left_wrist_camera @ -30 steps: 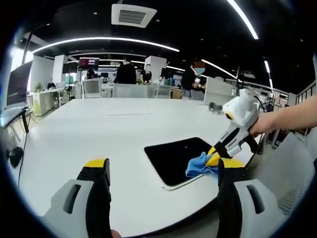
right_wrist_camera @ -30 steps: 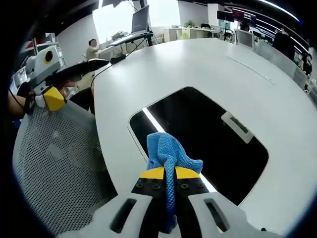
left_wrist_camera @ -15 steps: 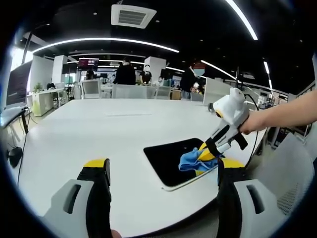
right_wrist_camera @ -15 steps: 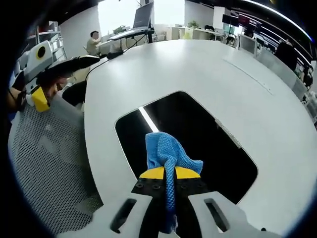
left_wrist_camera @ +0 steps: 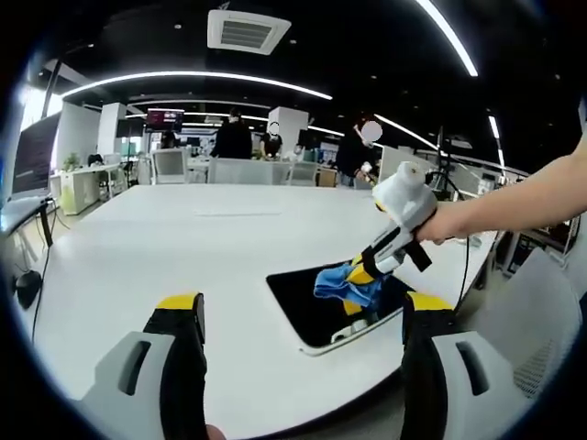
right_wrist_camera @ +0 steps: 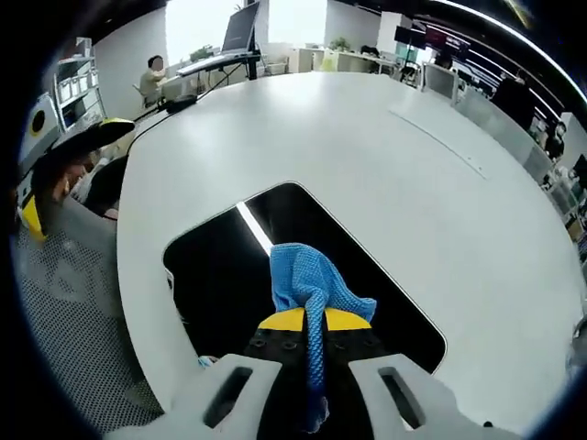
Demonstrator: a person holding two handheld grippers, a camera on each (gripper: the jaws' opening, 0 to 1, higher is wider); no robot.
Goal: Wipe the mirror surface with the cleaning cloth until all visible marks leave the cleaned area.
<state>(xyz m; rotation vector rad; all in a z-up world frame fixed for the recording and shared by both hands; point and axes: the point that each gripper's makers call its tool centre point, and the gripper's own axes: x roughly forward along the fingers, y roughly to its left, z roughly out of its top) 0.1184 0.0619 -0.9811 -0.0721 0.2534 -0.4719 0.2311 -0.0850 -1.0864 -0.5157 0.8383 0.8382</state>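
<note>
The mirror is a dark rounded panel lying flat on the white table. From the right, a person's hand brings in my right gripper, which is shut on a blue cleaning cloth pressed against the glass. My left gripper stands open near the table's front edge, its jaws wide apart with nothing between them. In the right gripper view, the right gripper pinches the cloth over the middle of the mirror, where a bright ceiling light streak is reflected.
A grey mesh chair back stands by the table edge beside the mirror. Across the table are office chairs and standing people. A person sits at a desk beyond the table. The table stretches wide beyond the mirror.
The right gripper has slid the cloth from the mirror's near right corner toward its middle. The left gripper has stayed where it was, open.
</note>
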